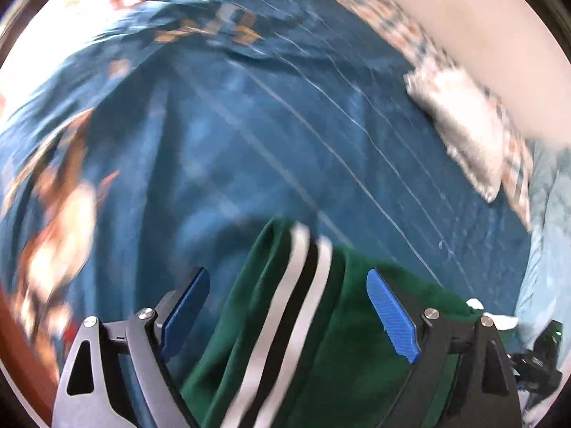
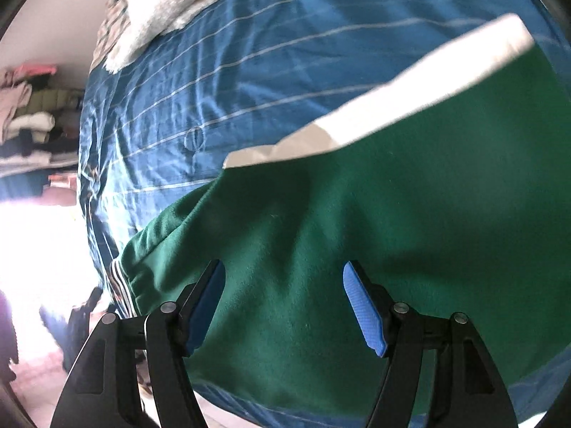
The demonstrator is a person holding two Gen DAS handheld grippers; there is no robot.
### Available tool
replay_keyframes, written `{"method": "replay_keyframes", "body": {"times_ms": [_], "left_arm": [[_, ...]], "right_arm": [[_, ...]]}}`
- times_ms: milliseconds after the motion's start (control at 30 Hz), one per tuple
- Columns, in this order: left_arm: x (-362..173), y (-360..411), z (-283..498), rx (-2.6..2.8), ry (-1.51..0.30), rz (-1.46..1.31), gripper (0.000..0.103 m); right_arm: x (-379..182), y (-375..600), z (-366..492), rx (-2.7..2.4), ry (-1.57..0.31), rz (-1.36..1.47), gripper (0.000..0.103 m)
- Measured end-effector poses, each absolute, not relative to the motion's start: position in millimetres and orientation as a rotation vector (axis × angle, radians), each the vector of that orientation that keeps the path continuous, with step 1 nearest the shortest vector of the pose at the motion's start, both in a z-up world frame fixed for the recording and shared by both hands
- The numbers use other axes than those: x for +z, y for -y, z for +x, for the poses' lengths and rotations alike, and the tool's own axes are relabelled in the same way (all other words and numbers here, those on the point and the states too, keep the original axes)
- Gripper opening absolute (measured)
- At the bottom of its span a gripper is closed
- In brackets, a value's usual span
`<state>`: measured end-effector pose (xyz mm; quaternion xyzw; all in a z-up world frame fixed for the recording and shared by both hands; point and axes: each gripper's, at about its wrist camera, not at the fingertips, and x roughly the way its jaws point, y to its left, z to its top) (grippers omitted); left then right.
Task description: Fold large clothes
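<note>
A dark green garment (image 1: 342, 339) with black and white stripes (image 1: 285, 314) lies on a blue striped bed cover (image 1: 267, 125). My left gripper (image 1: 285, 278) is open just above it, its blue pads (image 1: 392, 314) on either side of the stripes. In the right wrist view the same green garment (image 2: 374, 232) has a broad white band (image 2: 410, 100) along its far edge. My right gripper (image 2: 283, 271) is open above the green cloth, holding nothing. The left wrist view is blurred.
A white pillow (image 1: 464, 132) lies at the right edge of the bed, seen also in the right wrist view (image 2: 178, 3). A patterned pillow (image 1: 60, 221) lies at the left. Shelves with stacked clothes (image 2: 32, 117) stand beyond the bed cover (image 2: 249, 53).
</note>
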<state>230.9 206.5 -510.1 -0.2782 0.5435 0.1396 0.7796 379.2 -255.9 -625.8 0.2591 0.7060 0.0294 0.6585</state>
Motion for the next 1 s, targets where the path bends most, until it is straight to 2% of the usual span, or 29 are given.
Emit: {"method": "replay_keyframes", "body": {"times_ms": [67,100,133,167,200,233,267,333,467,567,633,767,900,967,1000], "left_arm": [[-537.7,-202.5,260.4,0.245,-1.271,-0.547,0.087],[-544.8,-200.0,266.8,0.211,-1.29,-0.536,0.069],[-550.4,-195.6,271.9,0.195,-1.307,-0.502,0.058],[-548.7,-189.6,272.8,0.184,-1.3,-0.457,0.052],[-543.6,-185.0,273.9,0.163,-1.283,-0.43,0.032],[-534.6,-180.4,271.3,0.144,-1.248,-0.406,0.017],[-524.7,-177.9,268.6,0.142,-1.217,-0.385,0.013],[-514.3,-180.6,265.1,0.141,-1.185,-0.396,0.012],[-533.0,-206.5,270.6,0.204,-1.215,-0.471,0.006],[-547.0,-221.7,268.2,0.176,-1.239,-0.563,0.006],[-543.0,-218.0,265.5,0.164,-1.246,-0.522,0.007],[-537.9,-217.8,263.2,0.129,-1.257,-0.531,0.014],[-528.3,-224.8,265.3,0.168,-1.253,-0.526,0.021],[-513.8,-229.6,259.2,0.193,-1.213,-0.516,0.051],[-505.5,-232.9,253.9,0.203,-1.19,-0.526,0.088]], "right_arm": [[-631.5,255.9,377.3,0.042,-1.595,0.622,0.071],[-633.7,254.9,377.6,0.033,-1.595,0.626,0.071],[-635.7,254.1,377.2,0.016,-1.59,0.631,0.071],[-636.7,252.8,377.4,0.01,-1.582,0.63,0.071],[-637.2,252.5,377.8,0.004,-1.581,0.62,0.071],[-636.2,251.0,379.3,-0.008,-1.576,0.605,0.071],[-634.1,249.1,381.5,-0.012,-1.572,0.593,0.071],[-625.5,243.8,386.1,-0.026,-1.552,0.557,0.071],[-607.3,220.7,405.5,0.056,-1.504,0.553,0.07],[-614.1,181.0,429.7,0.188,-1.513,0.511,0.065],[-647.3,155.3,444.0,0.181,-1.603,0.422,0.044],[-694.5,145.1,456.2,0.108,-1.637,0.383,0.041],[-658.1,161.5,452.5,0.098,-1.579,0.5,0.042],[-633.4,176.7,445.1,0.085,-1.529,0.537,0.043],[-617.8,188.3,439.0,0.066,-1.499,0.535,0.049]]}}
